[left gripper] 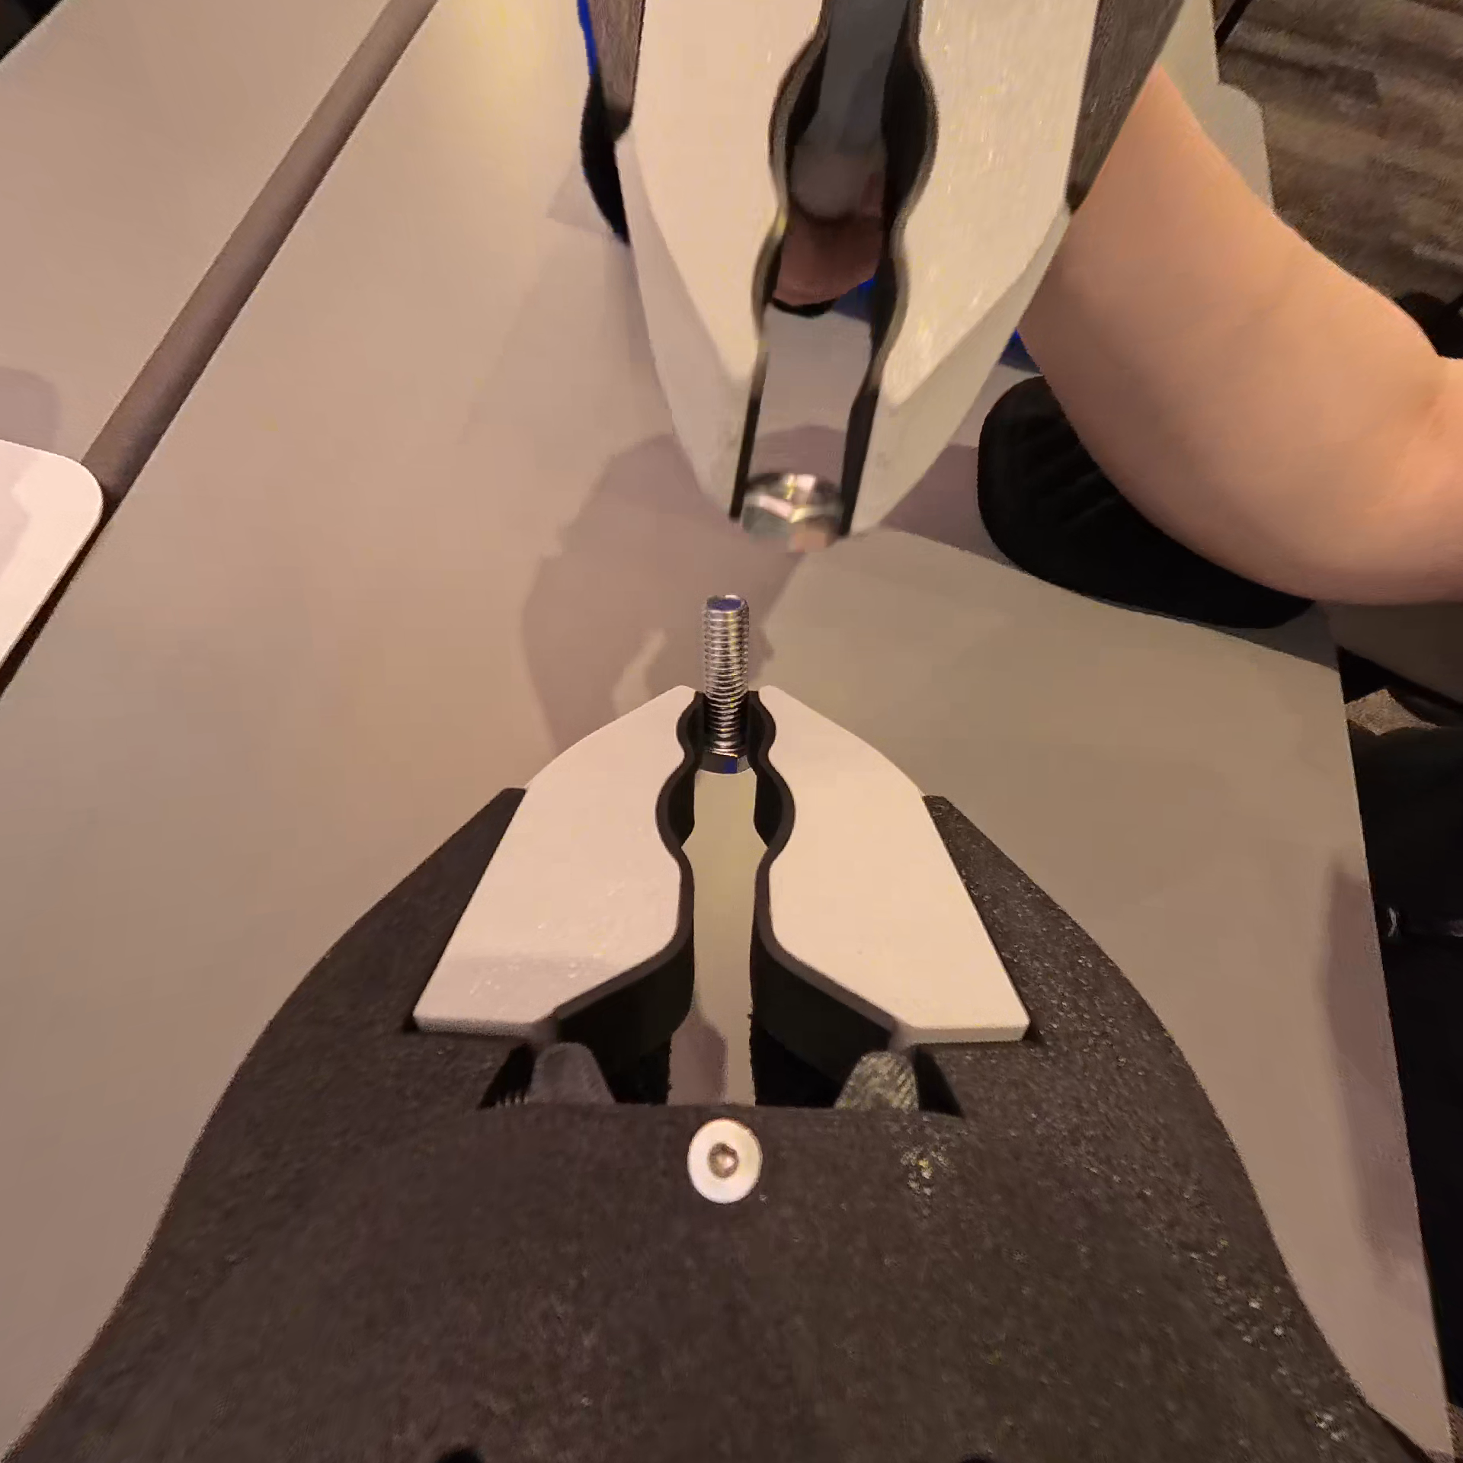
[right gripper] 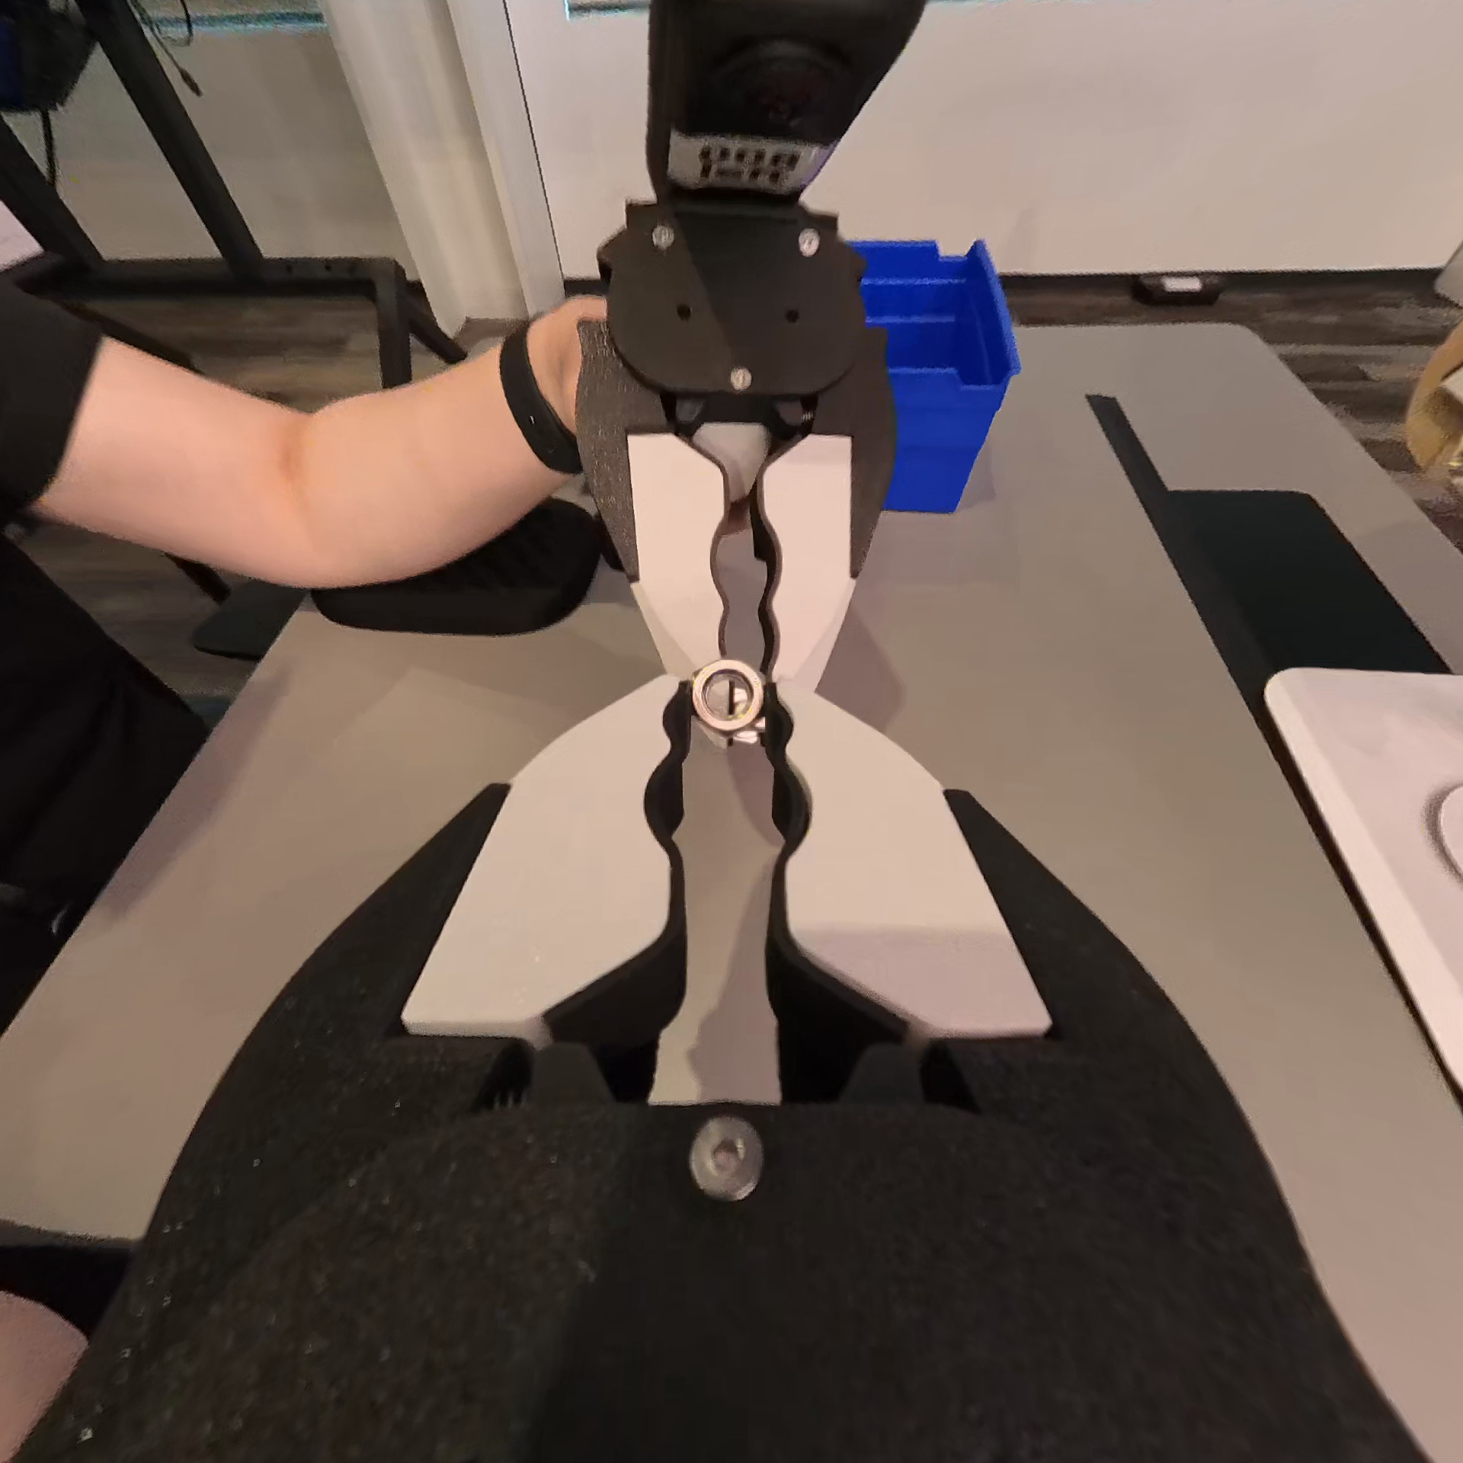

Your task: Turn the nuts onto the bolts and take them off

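My left gripper is shut on the head end of a silver bolt, whose threaded shaft points forward beyond the fingertips. My right gripper is shut on a silver hex nut, its hole facing the camera. In the left wrist view the right gripper comes in from the top with the nut at its tips, a short gap beyond the bolt's tip and a little to its right. In the right wrist view the left gripper stands just behind the nut; the bolt is mostly hidden.
Both grippers hover over a grey table. A blue bin stands at the table's far side. A white tray lies at the right edge, and also shows in the left wrist view. A person's forearms hold the grippers. My right fingertips sit around 5 centimeters from my left ones.
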Tool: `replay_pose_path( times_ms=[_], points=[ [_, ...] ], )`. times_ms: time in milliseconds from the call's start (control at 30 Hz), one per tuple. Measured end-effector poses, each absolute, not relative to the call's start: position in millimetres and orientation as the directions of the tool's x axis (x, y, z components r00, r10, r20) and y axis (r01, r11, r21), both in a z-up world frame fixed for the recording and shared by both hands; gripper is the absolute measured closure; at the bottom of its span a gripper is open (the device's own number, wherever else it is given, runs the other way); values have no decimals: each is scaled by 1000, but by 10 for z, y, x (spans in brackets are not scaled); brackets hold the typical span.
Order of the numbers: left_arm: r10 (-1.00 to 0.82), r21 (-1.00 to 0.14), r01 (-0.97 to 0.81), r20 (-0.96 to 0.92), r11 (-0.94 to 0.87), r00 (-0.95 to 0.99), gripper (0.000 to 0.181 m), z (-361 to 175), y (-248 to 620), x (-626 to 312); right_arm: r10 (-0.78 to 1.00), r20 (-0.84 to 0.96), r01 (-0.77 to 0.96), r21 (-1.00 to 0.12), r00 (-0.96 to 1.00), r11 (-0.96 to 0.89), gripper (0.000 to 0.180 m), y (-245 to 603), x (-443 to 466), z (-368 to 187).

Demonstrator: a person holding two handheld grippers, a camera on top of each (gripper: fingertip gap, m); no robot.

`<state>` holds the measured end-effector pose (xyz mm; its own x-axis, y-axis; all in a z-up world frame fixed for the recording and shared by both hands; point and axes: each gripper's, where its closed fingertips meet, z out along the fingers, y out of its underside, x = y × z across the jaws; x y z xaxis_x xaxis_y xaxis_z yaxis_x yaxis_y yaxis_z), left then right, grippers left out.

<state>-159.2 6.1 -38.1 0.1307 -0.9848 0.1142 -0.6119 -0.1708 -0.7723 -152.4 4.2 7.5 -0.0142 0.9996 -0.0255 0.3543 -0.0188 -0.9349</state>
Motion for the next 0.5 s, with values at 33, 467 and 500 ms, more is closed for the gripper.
replay_pose_path(
  times_ms=[33,467,500],
  points=[
    [-985,-777,-607,119,-169,123,172,-363,45,-1576,1000,-12,373,-928,-13,-6,163,49,-1540,43],
    [-989,-749,-647,124,-143,75,172,-418,-82,-1594,998,-37,448,-894,-53,-10,163,-19,-1584,-154],
    [-989,-746,-650,128,-143,70,172,-424,-93,-1598,998,-35,456,-890,-57,-5,163,-29,-1583,-165]
  ],
)
